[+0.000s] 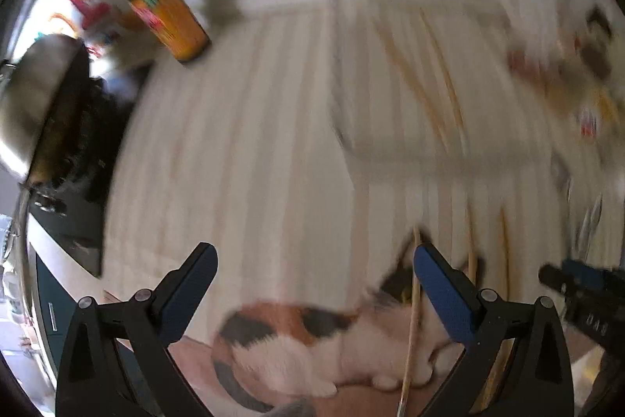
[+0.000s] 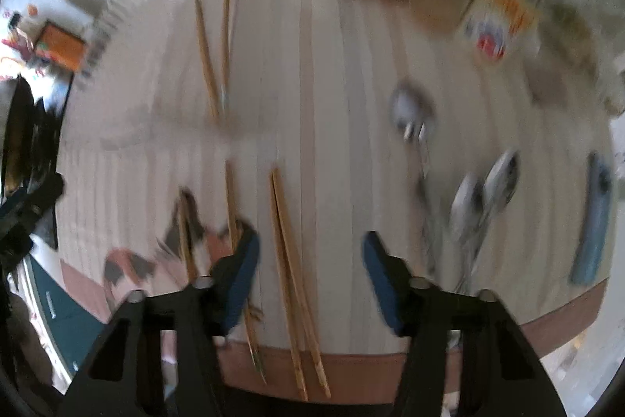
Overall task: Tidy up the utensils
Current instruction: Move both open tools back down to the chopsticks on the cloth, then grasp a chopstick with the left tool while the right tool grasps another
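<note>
Left gripper (image 1: 314,294): jaws are spread wide; nothing is pinched, only a cat (image 1: 312,342) and one chopstick (image 1: 412,331) are seen beneath them.
Right gripper (image 2: 310,282): jaws stand partly apart; a pair of chopsticks (image 2: 293,284) lies on the mat between the pads, untouched as far as can be told.
Step in hand: a reach toward loose chopsticks is judged to be under way; no utensil is held.
Next move: the right jaws would need to be lowered astride the pair and pressed together on both sticks at once.
Mid field: spoons (image 2: 484,194) lie to the right on the striped mat (image 2: 332,104); a blue item (image 2: 591,217) lies beyond them.
Far field: two more chopsticks (image 2: 213,53) lie apart near the mat's far edge; an orange tin (image 1: 172,14) stands beyond it.
Visibility: both views are blurred, so fine contact cannot be judged.
</note>
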`<action>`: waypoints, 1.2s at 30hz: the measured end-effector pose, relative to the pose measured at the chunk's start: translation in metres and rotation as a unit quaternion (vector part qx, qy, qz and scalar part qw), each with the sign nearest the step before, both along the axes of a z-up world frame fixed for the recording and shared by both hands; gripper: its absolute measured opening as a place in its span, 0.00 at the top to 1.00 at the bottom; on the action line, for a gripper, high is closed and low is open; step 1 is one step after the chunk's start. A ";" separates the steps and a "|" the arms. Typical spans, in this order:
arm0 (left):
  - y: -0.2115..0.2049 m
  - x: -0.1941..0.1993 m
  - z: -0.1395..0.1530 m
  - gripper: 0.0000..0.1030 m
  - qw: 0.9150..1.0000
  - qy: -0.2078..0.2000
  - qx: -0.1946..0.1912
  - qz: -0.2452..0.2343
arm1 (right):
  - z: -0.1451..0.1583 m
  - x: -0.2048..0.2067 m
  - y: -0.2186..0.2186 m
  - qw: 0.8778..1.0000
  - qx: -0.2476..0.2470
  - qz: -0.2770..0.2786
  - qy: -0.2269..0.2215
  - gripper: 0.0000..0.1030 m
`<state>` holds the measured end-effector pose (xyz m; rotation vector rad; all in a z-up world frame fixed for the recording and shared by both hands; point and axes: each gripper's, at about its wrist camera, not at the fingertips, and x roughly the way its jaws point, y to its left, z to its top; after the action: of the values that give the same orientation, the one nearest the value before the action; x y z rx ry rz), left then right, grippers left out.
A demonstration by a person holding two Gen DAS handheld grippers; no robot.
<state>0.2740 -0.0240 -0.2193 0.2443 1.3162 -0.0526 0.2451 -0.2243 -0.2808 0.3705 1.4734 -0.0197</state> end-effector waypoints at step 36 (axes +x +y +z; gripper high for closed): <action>-0.078 -0.032 -0.077 0.94 0.992 0.114 -0.022 -0.041 | -0.048 -0.051 -0.022 0.997 -0.011 -0.023 0.078 0.93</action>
<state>0.2418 -0.1016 -0.2968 0.2608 1.5307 -0.1831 0.1941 -0.2459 -0.3292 0.3929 1.6171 -0.1033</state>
